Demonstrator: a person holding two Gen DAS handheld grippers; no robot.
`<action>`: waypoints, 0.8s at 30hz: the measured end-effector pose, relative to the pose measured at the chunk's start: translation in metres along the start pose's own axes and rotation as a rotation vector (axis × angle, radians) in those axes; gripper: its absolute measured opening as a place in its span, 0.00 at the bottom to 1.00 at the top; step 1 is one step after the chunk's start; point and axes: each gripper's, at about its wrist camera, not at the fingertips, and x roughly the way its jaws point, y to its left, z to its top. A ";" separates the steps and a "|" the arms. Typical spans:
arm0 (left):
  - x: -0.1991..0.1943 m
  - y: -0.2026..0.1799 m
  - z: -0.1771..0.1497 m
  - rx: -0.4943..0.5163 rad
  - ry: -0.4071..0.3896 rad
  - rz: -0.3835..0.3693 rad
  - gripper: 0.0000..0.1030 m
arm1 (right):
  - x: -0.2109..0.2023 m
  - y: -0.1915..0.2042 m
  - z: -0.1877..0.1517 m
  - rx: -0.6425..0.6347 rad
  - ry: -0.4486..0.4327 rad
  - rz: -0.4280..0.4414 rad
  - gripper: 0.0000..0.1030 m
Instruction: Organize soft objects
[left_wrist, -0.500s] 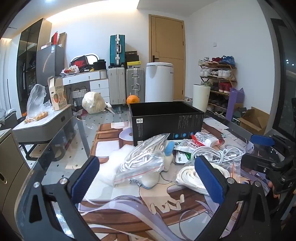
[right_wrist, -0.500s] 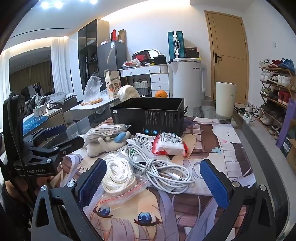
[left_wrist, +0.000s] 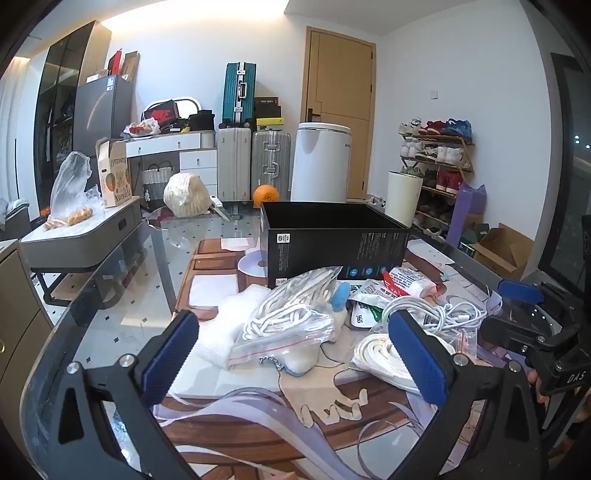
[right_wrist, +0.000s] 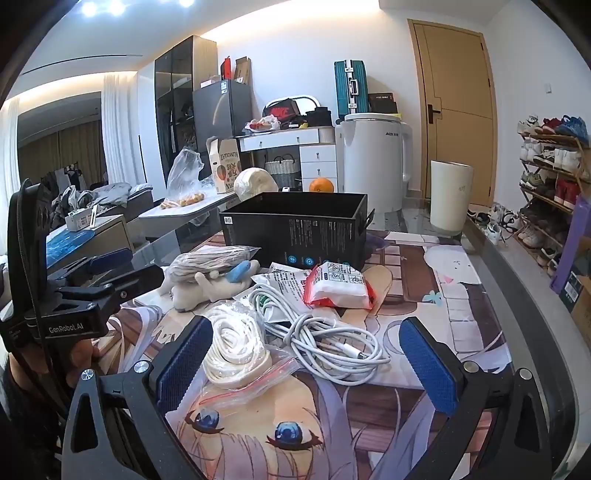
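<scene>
An open black box (left_wrist: 332, 243) (right_wrist: 295, 232) stands on the table mat. In front of it lie a zip bag of white cord (left_wrist: 291, 317) (right_wrist: 214, 260) on a white plush toy (right_wrist: 207, 288), a red-and-white packet (left_wrist: 406, 280) (right_wrist: 338, 284), a loose white cable (left_wrist: 436, 314) (right_wrist: 328, 339) and a bagged coil of white rope (left_wrist: 380, 354) (right_wrist: 232, 343). My left gripper (left_wrist: 291, 358) is open and empty, just short of the cord bag. My right gripper (right_wrist: 306, 365) is open and empty, its fingers either side of the rope coil and cable.
A white foam sheet (left_wrist: 236, 325) lies left of the cord bag. An orange (left_wrist: 265, 192) and a wrapped round bundle (left_wrist: 186, 195) sit at the table's far end. A white bin (right_wrist: 450, 195) stands far right. The glass table edge (right_wrist: 517, 280) runs along the right.
Both grippers have shifted only slightly; the view of the pile is nearly the same. Nothing was picked up or moved.
</scene>
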 end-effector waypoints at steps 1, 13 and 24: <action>0.000 -0.001 0.000 0.001 0.001 0.000 1.00 | -0.001 -0.001 0.000 0.002 -0.002 -0.001 1.00; 0.005 0.008 0.001 -0.015 0.006 -0.004 1.00 | 0.000 0.003 0.000 -0.009 0.006 -0.011 1.00; 0.005 0.008 0.001 -0.019 0.002 -0.008 1.00 | 0.000 0.004 -0.002 -0.016 0.005 -0.011 1.00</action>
